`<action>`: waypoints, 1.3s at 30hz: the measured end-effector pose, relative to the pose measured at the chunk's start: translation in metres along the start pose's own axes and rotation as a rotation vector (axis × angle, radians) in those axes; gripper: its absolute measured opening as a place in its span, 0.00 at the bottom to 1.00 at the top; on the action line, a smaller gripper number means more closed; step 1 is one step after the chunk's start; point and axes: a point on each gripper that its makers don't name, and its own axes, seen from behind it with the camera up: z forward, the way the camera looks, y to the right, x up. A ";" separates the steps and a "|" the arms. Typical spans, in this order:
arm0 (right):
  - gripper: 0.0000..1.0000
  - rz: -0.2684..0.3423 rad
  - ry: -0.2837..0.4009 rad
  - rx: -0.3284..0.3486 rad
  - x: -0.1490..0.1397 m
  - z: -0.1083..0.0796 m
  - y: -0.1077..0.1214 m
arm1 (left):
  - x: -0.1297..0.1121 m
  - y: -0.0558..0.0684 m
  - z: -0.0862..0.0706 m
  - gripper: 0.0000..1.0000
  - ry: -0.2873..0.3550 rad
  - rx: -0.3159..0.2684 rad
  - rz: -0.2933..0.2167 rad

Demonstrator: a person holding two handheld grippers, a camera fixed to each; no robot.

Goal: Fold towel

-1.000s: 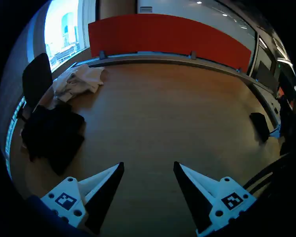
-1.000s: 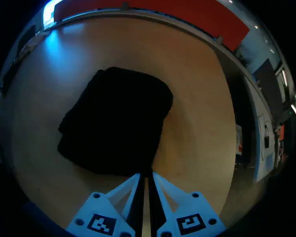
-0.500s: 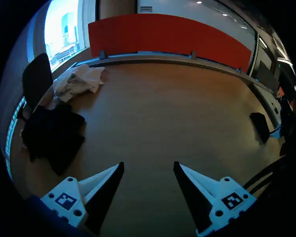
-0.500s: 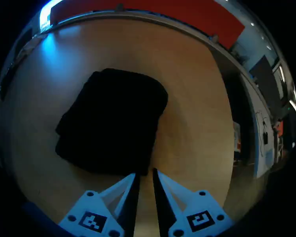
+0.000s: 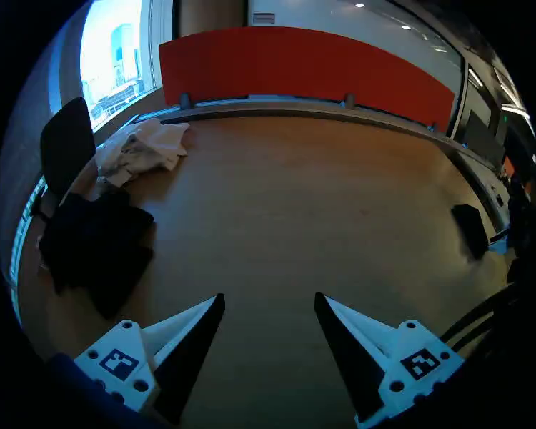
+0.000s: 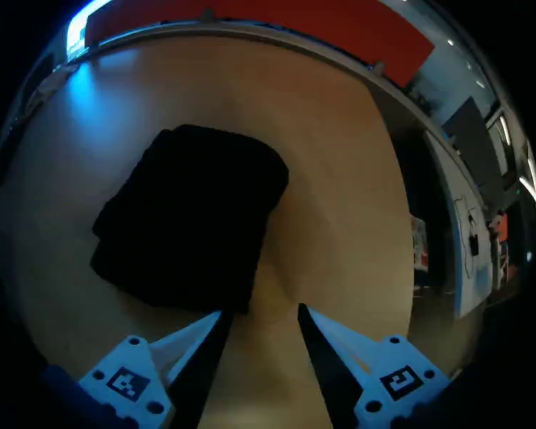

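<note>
Both tongs stand spread and empty; the right tongs [image 6: 265,309] hover just beside the folded black towel [image 6: 189,222], the left tongs [image 5: 268,295] over the wooden worktop [image 5: 304,200]

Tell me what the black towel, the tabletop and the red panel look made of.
Black towel: soft matte cloth; it reflects nothing and its folded edges are rounded. Tabletop: wood or wood-look laminate, smooth satin; warm brown with soft glare. Red panel: flat, even red, perhaps fabric or plastic; unclear.
</note>
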 end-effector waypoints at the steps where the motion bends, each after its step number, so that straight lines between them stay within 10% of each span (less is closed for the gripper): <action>1: 0.83 0.001 0.001 -0.002 0.000 0.000 0.001 | 0.000 0.000 0.000 0.93 0.000 0.000 0.000; 39: 0.91 0.036 0.125 -0.025 0.026 -0.049 -0.002 | 0.010 -0.006 -0.006 0.93 0.030 -0.012 -0.002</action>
